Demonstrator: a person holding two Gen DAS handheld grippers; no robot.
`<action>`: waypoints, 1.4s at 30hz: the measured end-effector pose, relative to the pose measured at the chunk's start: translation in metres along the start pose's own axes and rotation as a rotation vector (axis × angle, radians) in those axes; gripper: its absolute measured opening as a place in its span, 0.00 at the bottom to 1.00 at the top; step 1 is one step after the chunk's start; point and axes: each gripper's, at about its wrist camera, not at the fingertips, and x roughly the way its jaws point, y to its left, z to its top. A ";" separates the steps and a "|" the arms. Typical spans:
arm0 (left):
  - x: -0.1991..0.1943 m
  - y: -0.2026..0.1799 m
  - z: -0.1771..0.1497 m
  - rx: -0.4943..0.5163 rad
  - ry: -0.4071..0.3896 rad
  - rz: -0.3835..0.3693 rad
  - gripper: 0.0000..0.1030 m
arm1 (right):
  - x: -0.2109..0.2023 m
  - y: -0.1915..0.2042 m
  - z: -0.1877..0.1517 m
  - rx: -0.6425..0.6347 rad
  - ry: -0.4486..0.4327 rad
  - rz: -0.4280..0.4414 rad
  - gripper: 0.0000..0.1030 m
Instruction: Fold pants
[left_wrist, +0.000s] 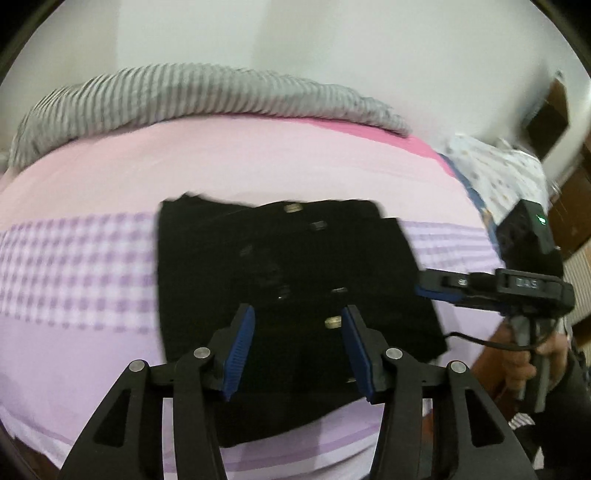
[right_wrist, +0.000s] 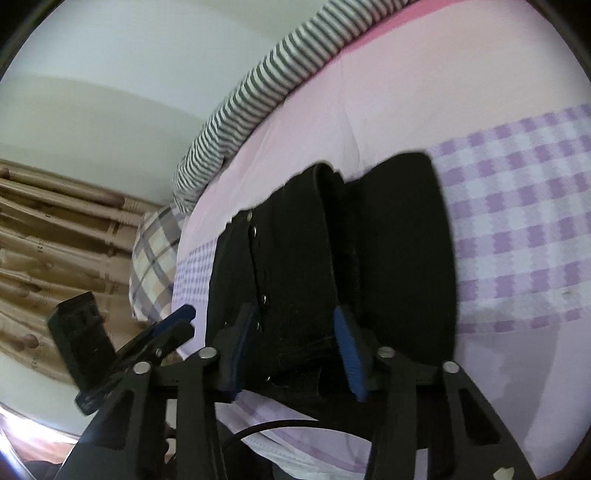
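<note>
Black pants (left_wrist: 288, 280) lie folded into a compact rectangle on the pink and purple bed sheet (left_wrist: 81, 277), metal buttons showing on top. My left gripper (left_wrist: 297, 350) is open and empty, hovering over the near edge of the pants. My right gripper (left_wrist: 428, 290) shows at the pants' right edge in the left wrist view, seen side-on. In the right wrist view the pants (right_wrist: 332, 258) fill the centre and the right gripper (right_wrist: 295, 347) is open above their near edge, holding nothing. The left gripper (right_wrist: 173, 325) shows there at the left.
A grey striped duvet (left_wrist: 184, 92) runs along the far side of the bed by the wall. A patterned pillow (left_wrist: 495, 173) lies at the right. A checked pillow (right_wrist: 155, 258) and beige curtains (right_wrist: 55, 229) show in the right wrist view.
</note>
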 end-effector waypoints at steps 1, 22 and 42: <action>0.003 0.007 -0.003 -0.011 0.010 0.015 0.49 | 0.003 0.000 0.000 -0.003 0.001 -0.016 0.37; 0.021 0.031 -0.028 -0.049 0.050 0.015 0.49 | 0.018 0.001 -0.003 -0.036 0.029 -0.106 0.24; 0.005 0.037 -0.020 -0.039 0.033 -0.013 0.51 | -0.023 0.030 -0.043 -0.098 -0.029 -0.184 0.09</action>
